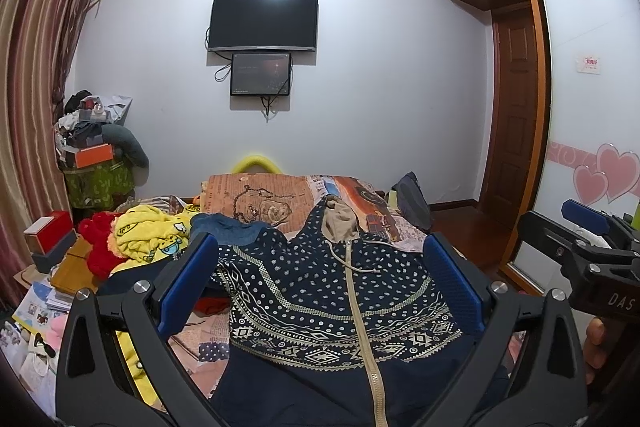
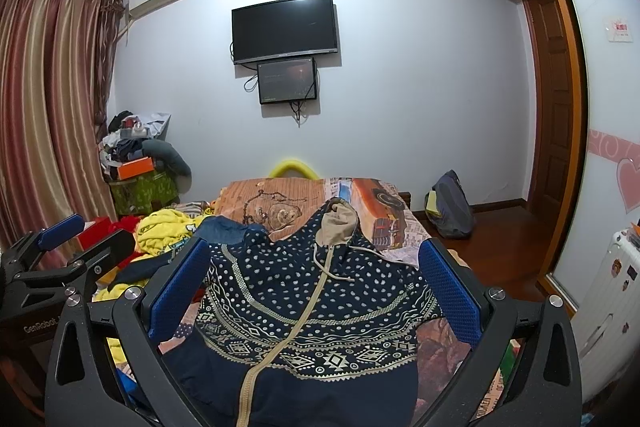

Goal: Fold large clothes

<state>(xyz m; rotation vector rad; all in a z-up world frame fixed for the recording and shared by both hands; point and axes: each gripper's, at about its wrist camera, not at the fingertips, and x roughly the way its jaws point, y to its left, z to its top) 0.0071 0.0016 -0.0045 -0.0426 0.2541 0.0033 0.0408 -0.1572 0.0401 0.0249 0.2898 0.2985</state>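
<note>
1. Yellow and red clothes are heaped at the bed's left, close to the hoodie's left edge; a sweeping fold could drag them in.
2. Left gripper hovers with fingers apart, holding nothing.
3. The navy patterned hoodie lies flat on the near bed, hood far; its loose drawstring may snag.
4. Right gripper is likewise spread and empty; uneven grabs would skew the fold.

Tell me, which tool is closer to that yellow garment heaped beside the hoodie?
Left. The left tool hangs over the hoodie's side that borders the yellow garment; the right tool is farther along the hoodie, toward the wardrobe.
</note>
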